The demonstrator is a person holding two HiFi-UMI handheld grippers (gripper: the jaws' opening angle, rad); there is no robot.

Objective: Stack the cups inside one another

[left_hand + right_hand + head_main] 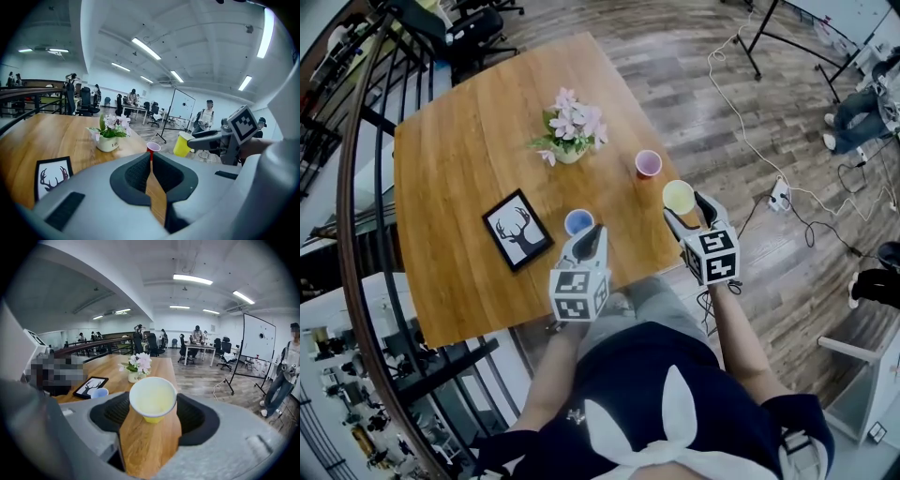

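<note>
Yellow cup (153, 401) clamped between right gripper (686, 210) jaws over bench (469, 159) edge. Left gripper (151, 157) jaws together, empty, just beside blue cup (578, 222). Flower pot (107, 144) lettered "Life".

Worktop: a square wooden worktop (459, 169) is carrying four items.
Far middle: a white flower pot (569, 153) with pink blossoms is standing upright.
Near side: a black framed picture (517, 230) of a deer is lying flat, set askew.
Beside the frame: a blue cup (578, 222) is standing mouth up.
Right edge: a red cup (648, 163) is standing mouth up, near the flower pot.
</note>
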